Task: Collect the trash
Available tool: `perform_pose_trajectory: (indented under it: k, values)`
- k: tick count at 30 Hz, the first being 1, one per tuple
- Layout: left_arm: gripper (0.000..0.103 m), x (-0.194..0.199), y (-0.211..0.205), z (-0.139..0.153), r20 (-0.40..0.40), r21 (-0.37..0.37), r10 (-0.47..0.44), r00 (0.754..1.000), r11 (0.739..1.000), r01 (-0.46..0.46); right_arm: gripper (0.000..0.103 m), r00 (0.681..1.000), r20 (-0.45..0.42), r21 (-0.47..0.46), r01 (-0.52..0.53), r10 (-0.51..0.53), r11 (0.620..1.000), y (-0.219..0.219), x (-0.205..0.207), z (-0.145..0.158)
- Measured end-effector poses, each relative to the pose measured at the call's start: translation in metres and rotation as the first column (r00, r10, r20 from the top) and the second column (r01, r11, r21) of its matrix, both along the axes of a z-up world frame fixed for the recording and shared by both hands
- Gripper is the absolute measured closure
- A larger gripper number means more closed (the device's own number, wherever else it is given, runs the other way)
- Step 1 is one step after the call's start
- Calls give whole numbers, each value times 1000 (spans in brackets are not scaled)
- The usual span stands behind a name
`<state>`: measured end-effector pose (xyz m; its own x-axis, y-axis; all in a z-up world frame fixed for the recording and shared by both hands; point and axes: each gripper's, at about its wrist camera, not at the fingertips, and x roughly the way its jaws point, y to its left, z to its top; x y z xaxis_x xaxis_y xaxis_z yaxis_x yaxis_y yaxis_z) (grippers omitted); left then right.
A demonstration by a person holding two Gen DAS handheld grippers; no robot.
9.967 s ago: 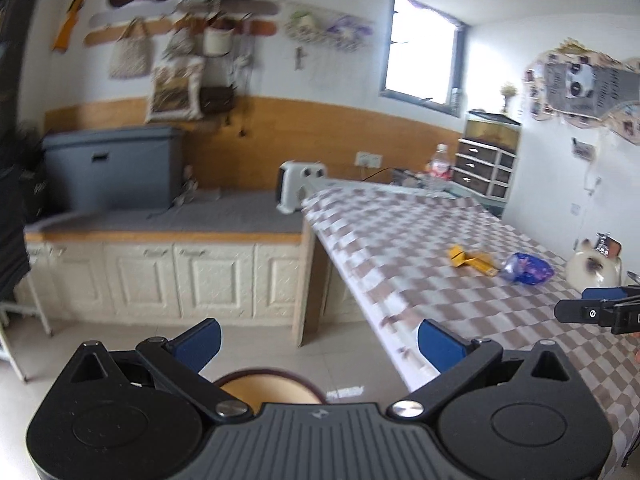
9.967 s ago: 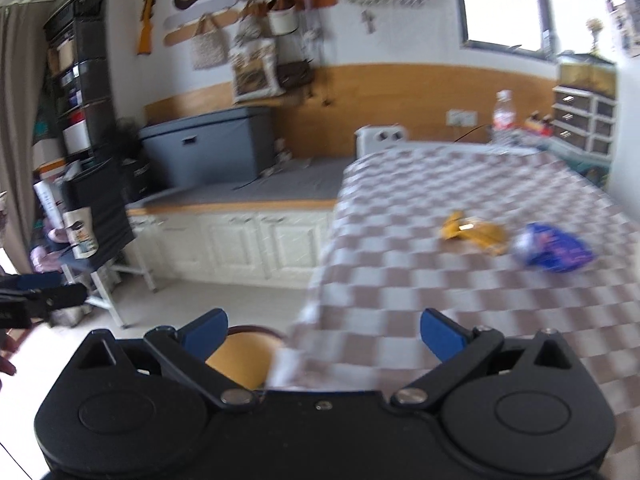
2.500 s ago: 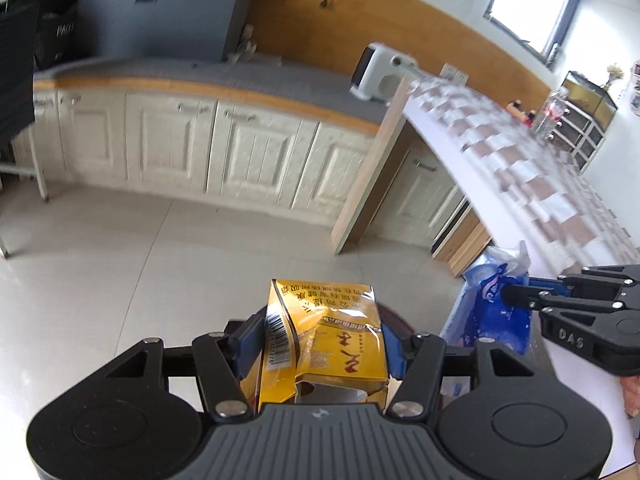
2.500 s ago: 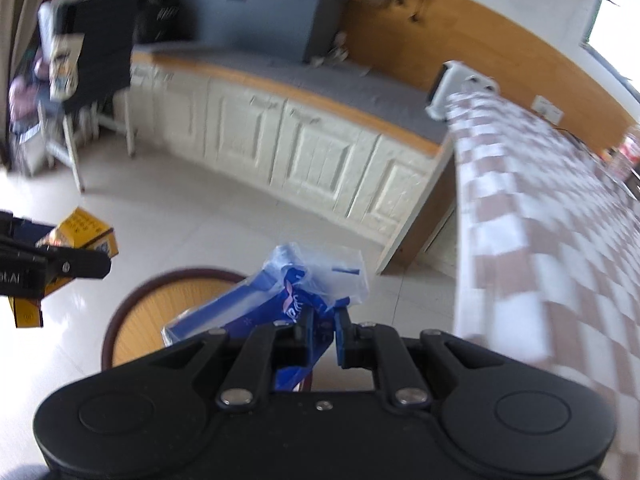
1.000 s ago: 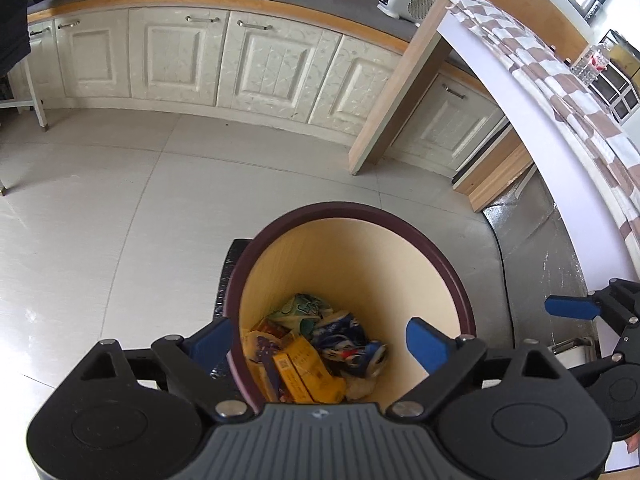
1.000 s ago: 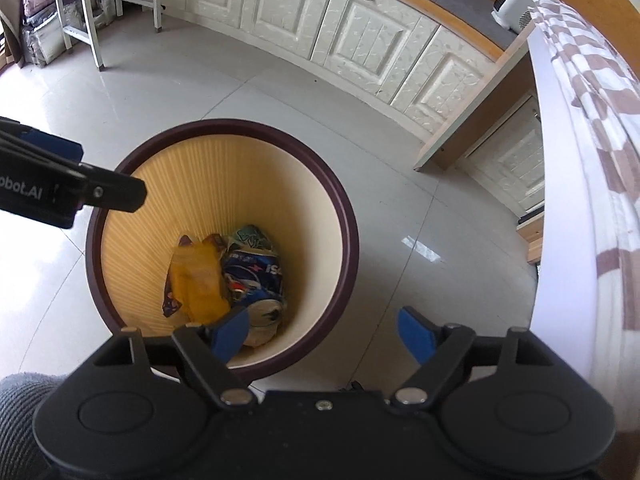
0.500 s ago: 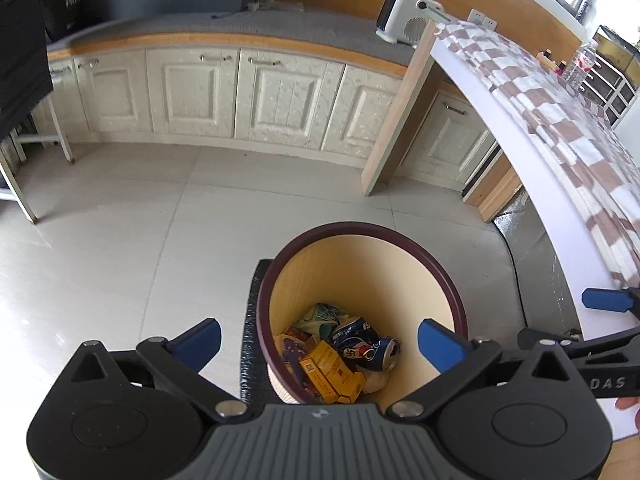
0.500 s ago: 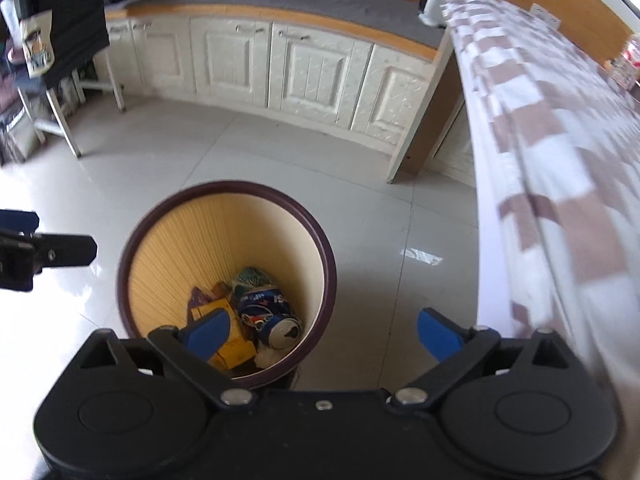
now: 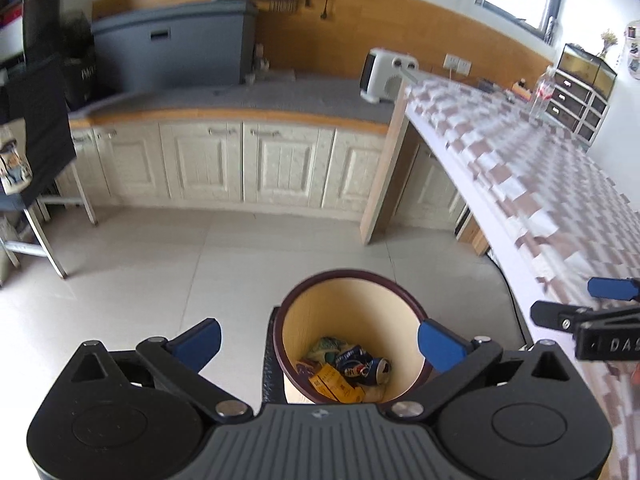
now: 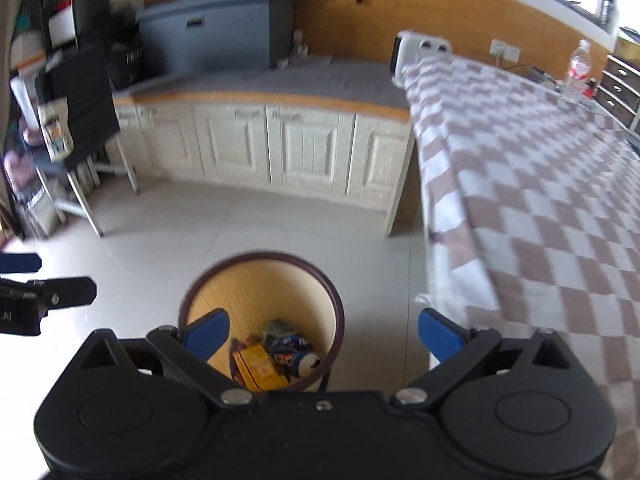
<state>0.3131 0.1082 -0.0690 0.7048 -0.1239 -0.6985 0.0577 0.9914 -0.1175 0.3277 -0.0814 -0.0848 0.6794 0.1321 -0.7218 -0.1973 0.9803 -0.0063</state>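
Above round wooden bin (image 9: 352, 280) beside checkered table's edge (image 10: 448, 280): left gripper (image 9: 318, 338), right gripper (image 10: 324, 332) hung spread, empty; yellow carton (image 10: 256, 364), crushed blue can (image 9: 360, 366) lay inside. Drop step judged done; next move calls for checking tabletop.

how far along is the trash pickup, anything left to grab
Done: a yellow carton and a blue wrapper lie in the bin. In hand: nothing; the left gripper and right gripper are both open and empty. Left: no trash shows on the visible checkered table, though only part is in view.
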Motion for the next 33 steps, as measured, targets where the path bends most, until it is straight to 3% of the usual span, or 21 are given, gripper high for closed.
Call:
perform_pose_trajectory:
  k: [4, 10, 13, 24, 33]
  values:
    - [0, -26, -4, 25, 56, 40, 11, 998, 999, -13, 1, 998, 56, 32, 9, -11, 999, -12, -22, 23]
    - [0, -67, -8, 51, 118, 11, 14, 993, 1000, -15, 1, 990, 138, 85, 10, -22, 996, -33, -63, 52]
    - [0, -88, -13, 59, 146, 51, 31, 989, 998, -39, 1, 984, 177, 97, 14, -31, 995, -42, -86, 62]
    - [0, -163, -33, 68, 242, 135, 44, 969, 988, -79, 0, 959, 277, 127, 32, -66, 991, -72, -169, 69]
    - [0, -206, -45, 65, 254, 113, 58, 966, 990, -89, 0, 928, 357, 98, 74, -105, 992, -80, -230, 72]
